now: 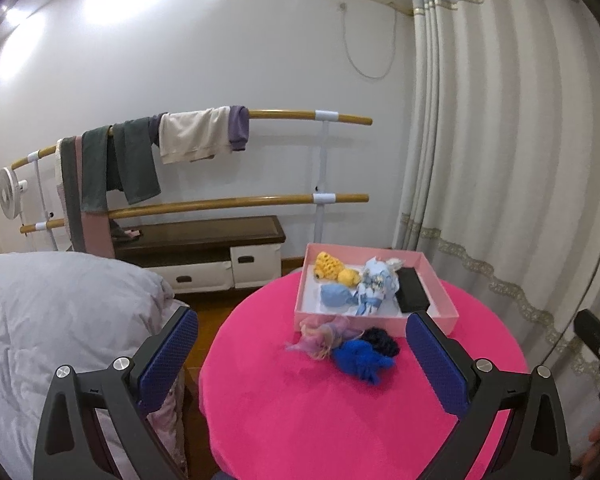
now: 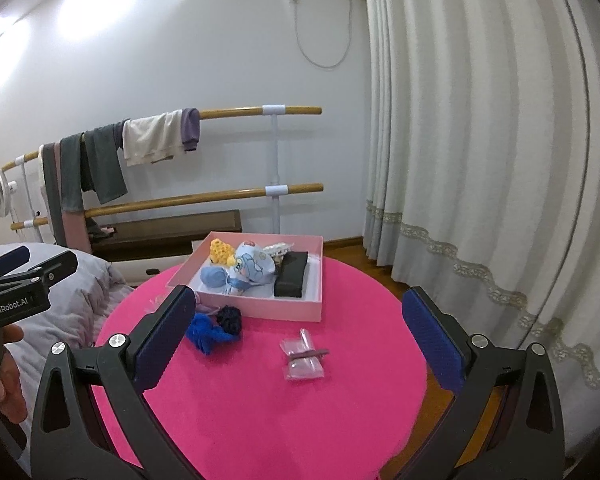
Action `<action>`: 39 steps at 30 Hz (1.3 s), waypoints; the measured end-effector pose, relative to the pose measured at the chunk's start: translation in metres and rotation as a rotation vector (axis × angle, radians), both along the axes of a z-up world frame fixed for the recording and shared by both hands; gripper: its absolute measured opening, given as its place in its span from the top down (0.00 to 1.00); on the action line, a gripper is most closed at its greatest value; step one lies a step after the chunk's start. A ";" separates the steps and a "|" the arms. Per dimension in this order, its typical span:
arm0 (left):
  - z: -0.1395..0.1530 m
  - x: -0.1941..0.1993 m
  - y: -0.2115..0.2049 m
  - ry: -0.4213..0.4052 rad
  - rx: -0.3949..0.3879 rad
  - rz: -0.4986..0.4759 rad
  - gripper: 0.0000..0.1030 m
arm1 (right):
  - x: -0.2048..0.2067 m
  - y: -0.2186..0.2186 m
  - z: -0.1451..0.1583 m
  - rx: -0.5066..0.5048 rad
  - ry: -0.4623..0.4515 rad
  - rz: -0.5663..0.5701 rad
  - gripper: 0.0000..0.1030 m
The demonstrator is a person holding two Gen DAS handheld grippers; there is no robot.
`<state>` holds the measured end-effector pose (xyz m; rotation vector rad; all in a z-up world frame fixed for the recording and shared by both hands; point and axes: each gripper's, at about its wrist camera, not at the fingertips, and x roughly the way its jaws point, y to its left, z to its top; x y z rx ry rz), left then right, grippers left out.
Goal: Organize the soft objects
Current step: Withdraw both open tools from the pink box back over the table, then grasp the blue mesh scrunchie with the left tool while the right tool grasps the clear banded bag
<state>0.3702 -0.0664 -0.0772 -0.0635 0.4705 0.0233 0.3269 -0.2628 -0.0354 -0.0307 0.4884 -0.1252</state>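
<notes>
Bench (image 2: pixel 260 400) round, pink-covered, carries pink tray (image 2: pixel 260 307) at far side. Tray holds yellow knit toy (image 2: pixel 220 251), pale blue pouch (image 2: pixel 214 277), printed blue cloth bundle (image 2: pixel 252 266), black box (image 2: pixel 292 278) with long axis running front to back. Just in front of tray: blue yarn piece (image 2: pixel 206 330), dark navy scrunchie (image 2: pixel 230 318), pastel tuft (image 1: pixel 324 334). Clear plastic packet (image 2: pixel 304 356) lies right of these. Left gripper (image 1: pixel 302 350) fingers wide, holding nothing; right gripper (image 2: pixel 296 330) likewise. Behind tray: wooden rails (image 2: pixel 204 196) hung with clothes, white curtain (image 2: pixel 480 140). Left gripper body reads "GenRobot.AI".
</notes>
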 end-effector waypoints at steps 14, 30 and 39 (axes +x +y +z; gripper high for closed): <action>0.003 -0.011 -0.015 0.022 0.010 -0.045 0.00 | -0.006 0.003 -0.008 -0.018 0.010 0.009 0.00; -0.023 0.020 -0.026 0.134 0.018 -0.079 0.00 | 0.018 -0.023 -0.045 0.036 0.105 -0.027 0.00; -0.061 0.084 -0.038 0.270 -0.004 -0.110 0.00 | 0.064 -0.051 -0.106 0.079 0.276 -0.043 0.00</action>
